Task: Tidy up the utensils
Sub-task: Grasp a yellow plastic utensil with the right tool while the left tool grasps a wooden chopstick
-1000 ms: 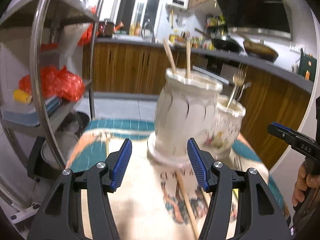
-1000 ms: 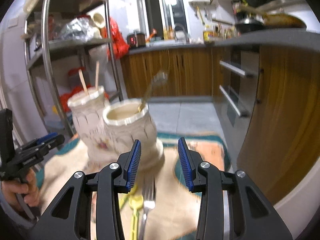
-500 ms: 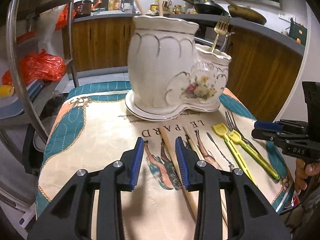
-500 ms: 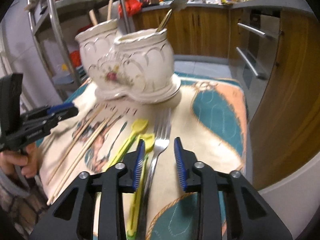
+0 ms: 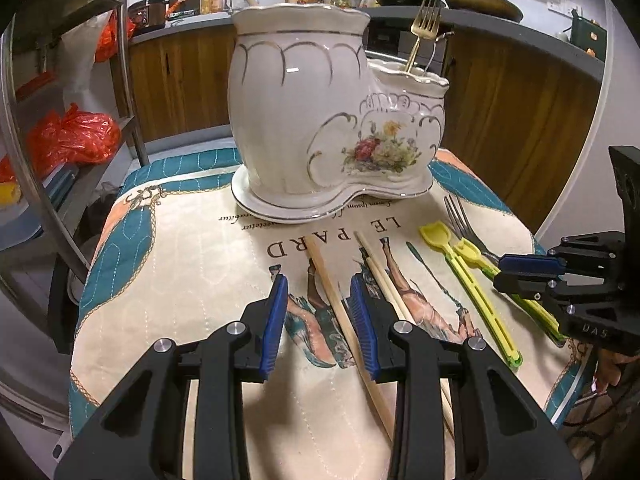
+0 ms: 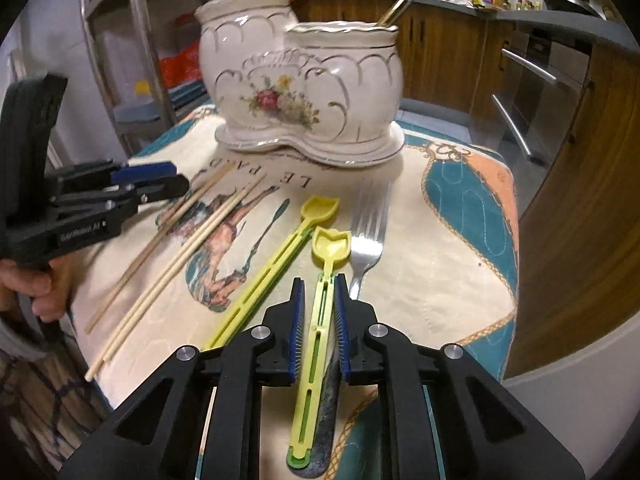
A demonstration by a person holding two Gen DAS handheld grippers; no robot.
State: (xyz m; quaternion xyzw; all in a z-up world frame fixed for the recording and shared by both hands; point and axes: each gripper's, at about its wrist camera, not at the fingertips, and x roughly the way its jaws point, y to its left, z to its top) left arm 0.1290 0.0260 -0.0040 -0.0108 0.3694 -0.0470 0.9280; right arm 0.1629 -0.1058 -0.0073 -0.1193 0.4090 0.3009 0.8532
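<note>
Two grippers, two targets. Your left gripper (image 5: 319,322) hangs low over the cloth (image 5: 192,264), its jaws moderately open astride a wooden chopstick (image 5: 344,320), not yet gripping. Your right gripper (image 6: 319,324) has narrowed to a slim gap around the handle of a yellow spoon (image 6: 324,280), beside the steel fork (image 6: 366,232); contact cannot be confirmed. Both pieces look light, stiff and smooth, so grip mid-shaft. The ceramic holder (image 5: 320,120), probably fragile, stands behind.
</note>
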